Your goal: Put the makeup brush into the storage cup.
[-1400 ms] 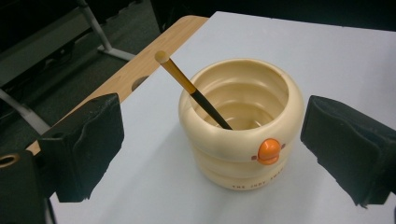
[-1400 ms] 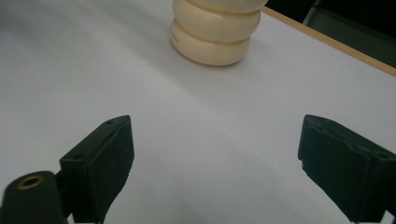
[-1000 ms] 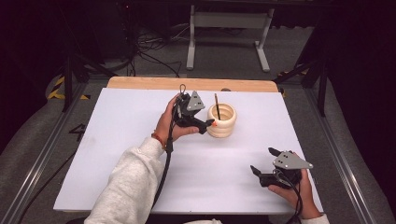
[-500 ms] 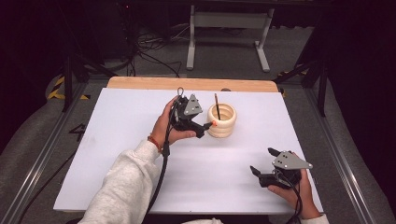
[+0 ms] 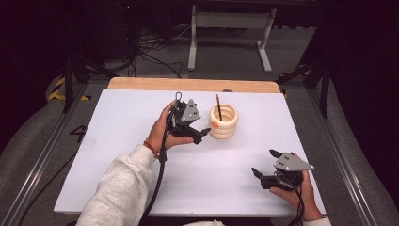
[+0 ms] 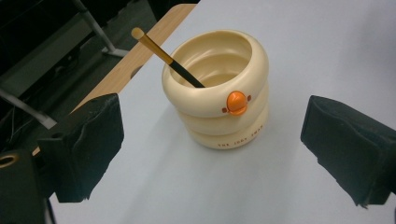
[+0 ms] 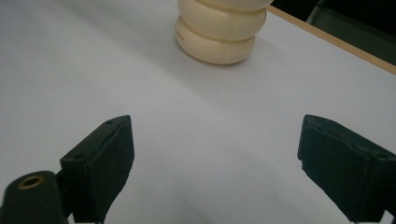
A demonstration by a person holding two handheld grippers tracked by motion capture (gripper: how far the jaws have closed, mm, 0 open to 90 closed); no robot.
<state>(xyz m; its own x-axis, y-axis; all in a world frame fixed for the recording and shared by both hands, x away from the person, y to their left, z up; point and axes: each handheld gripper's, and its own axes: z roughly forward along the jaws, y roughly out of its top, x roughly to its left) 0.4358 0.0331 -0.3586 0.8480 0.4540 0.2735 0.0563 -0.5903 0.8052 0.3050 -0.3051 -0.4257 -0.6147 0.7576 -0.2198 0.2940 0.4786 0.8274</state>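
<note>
— Since a second ago, what has moved?

— Left gripper (image 5: pixel 205 133): drawn back slightly from the pot and lowered a little toward the near edge of the desk. Right gripper (image 5: pixel 263 164): unchanged, near the front right corner. Pot and stick: unchanged.

— Nearest item first.

— Right gripper, black, matte, with a grey three-cornered plate on top, held in the right hand (image 5: pixel 295 192) over the desk (image 5: pixel 103 155) by its near right corner. Jaws wide apart, nothing between them, nothing touched. In the right gripper view the two blocky pads (image 7: pixel 100 161) frame bare white surface, with the pot well beyond them.

— Next.

— Left gripper, same make, held in the left hand (image 5: pixel 162 128); a pale knit sleeve (image 5: pixel 117 193) and a reddish wristband (image 5: pixel 150 148) behind it. Jaws wide apart, empty, pointed at the pot and just short of it, not touching. In the left gripper view the pads (image 6: pixel 88 140) look rough and soft-edged, and the pot sits between and beyond them.

— And the pot?

— Cream pot (image 5: pixel 223 120), glossy, shaped like three stacked rings, open at the top, with a small orange button-like knob (image 6: pixel 236 102) on its side and faint lettering on the lowest ring. It stands upright right of the desk's middle, toward the far edge. A thin stick (image 6: pixel 164 54) leans inside it, dark low down, tan above, with a pale rounded tip.

— Farthest?

— Wooden strip (image 5: pixel 188 84) along the desk's far edge.
</note>
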